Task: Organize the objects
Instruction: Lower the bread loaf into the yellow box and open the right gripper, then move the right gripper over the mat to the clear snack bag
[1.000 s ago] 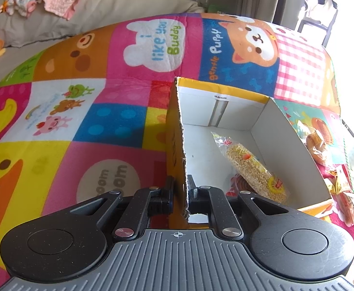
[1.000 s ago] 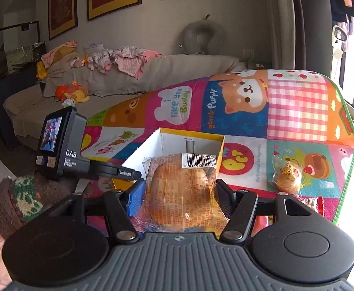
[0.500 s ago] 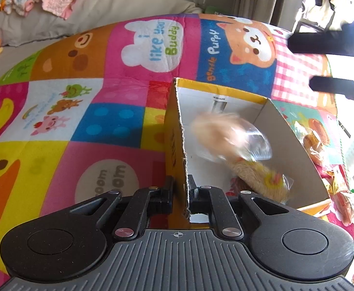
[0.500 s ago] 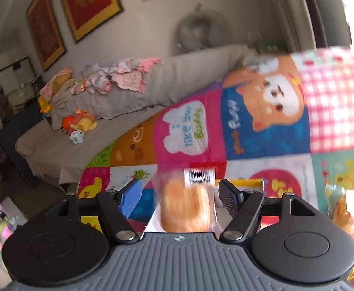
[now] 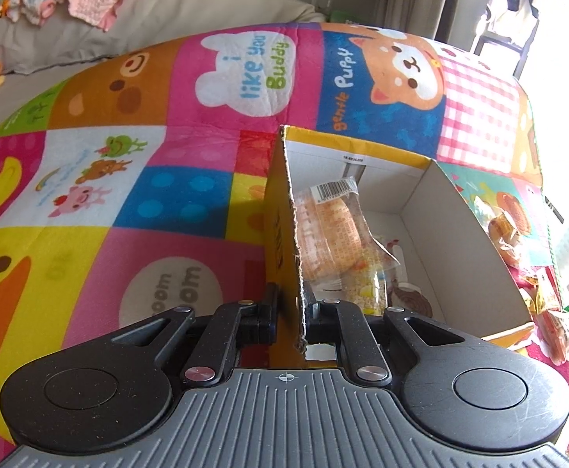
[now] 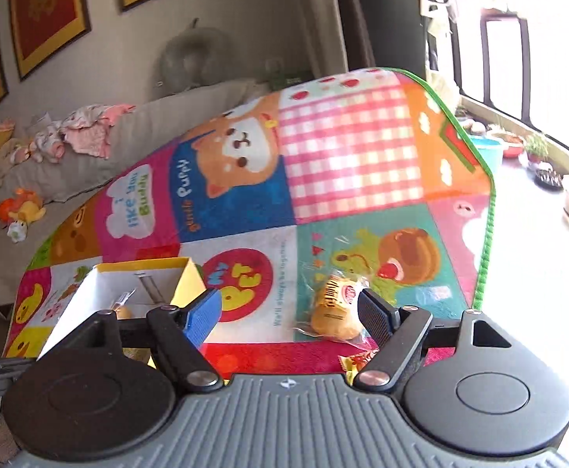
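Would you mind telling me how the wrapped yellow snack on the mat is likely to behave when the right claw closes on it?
The wrapped yellow snack looks soft and rounded, so it would probably squash somewhat. Its clear film looks glossy and loose, so it may crinkle and slip. It is probably light and may shift if the open right claw nudges it.

light: bright daylight from right | glare: window [image 6: 538,58] blown out | edges: fisheye-bent | focus: sharp

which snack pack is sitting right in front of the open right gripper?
The yellow bun pack on the teal mat square, just ahead of the right gripper. The other packs lie in the cardboard box or off the mat's near edge.
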